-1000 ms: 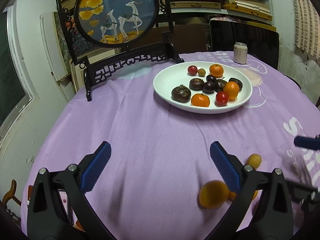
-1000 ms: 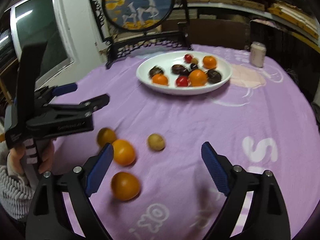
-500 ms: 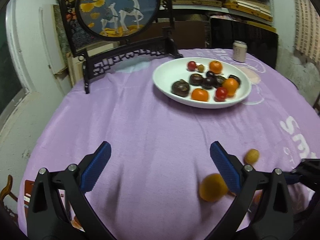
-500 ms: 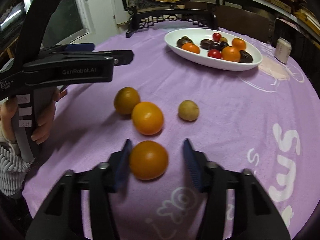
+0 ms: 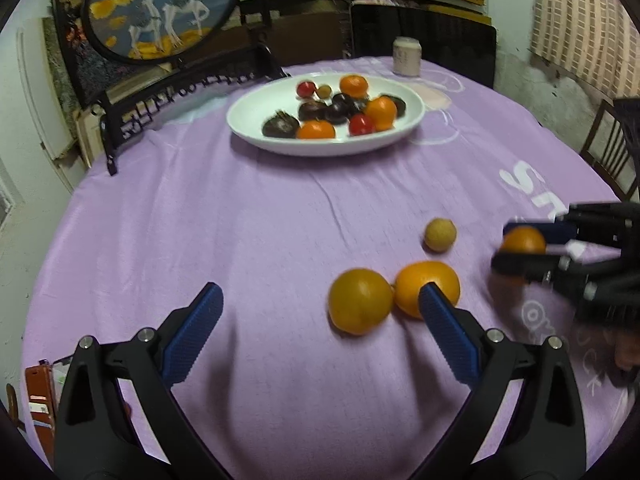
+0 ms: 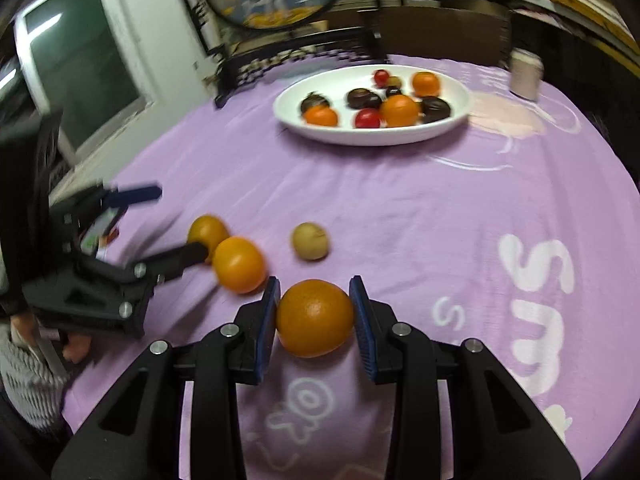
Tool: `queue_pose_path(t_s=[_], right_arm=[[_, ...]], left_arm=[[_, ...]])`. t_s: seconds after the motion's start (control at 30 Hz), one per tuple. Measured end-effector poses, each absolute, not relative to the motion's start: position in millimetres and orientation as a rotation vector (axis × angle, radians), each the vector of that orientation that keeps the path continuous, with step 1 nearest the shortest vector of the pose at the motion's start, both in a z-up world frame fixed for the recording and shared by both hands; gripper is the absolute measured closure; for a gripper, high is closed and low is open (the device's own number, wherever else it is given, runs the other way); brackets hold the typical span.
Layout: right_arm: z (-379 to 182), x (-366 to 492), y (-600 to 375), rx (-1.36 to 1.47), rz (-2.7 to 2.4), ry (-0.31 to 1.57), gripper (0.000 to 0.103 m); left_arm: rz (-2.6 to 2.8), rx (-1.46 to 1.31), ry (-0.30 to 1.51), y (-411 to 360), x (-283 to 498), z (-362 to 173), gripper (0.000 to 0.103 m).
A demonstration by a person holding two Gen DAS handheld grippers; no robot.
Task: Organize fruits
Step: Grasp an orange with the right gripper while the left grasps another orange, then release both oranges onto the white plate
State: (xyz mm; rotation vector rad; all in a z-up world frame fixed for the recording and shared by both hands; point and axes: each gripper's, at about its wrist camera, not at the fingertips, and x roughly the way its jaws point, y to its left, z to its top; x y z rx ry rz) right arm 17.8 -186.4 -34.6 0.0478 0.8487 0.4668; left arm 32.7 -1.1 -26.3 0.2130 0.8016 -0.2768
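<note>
My right gripper [image 6: 314, 310] is shut on an orange [image 6: 315, 317] and holds it just above the purple cloth; it also shows in the left wrist view [image 5: 522, 240]. My left gripper [image 5: 318, 320] is open and empty, with two oranges [image 5: 360, 300] [image 5: 427, 286] lying near its right finger. A small yellow-brown fruit [image 5: 440, 234] lies beyond them. A white plate [image 5: 248, 120] at the far side holds several oranges, red tomatoes and dark fruits.
A black-framed round deer screen [image 5: 160, 8] stands behind the plate at the far left. A pale can [image 5: 407, 56] stands at the far edge of the table. A dark chair [image 5: 612, 152] is at the right.
My right gripper has closed on the nearest orange and lifted it slightly. My left gripper has swung right, bringing the two loose oranges close to its right finger.
</note>
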Motion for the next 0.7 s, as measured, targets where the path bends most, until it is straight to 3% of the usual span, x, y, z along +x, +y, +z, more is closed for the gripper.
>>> queue_pose_path(t_s=[0.03, 0.1, 0.27, 0.53, 0.7], right_arm=[[-34.3, 19.0, -188.5, 0.055, 0.464, 0.849, 0.067], [-33.8, 19.1, -189.3, 0.062, 0.468, 0.849, 0.067], [-32.9, 18.4, -187.2, 0.056, 0.475, 0.848, 0.067], [-26.8, 24.2, -200.0, 0.118, 0.460, 0.827, 0.067], [-0.5, 65.8, -209.9, 0.183, 0.420, 0.799, 0.067]], left_arm=[[-0.288, 0.201, 0.812, -0.1, 35.0, -27.9, 0.013], [-0.320, 0.156, 0.831, 4.6, 38.8, -28.1, 0.039], [-0.434, 0.055, 0.890, 7.9, 43.5, -32.0, 0.066], [-0.409, 0.017, 0.843, 14.8, 47.4, -14.4, 0.067], [-0.322, 0.050, 0.785, 9.8, 89.8, 17.0, 0.067]])
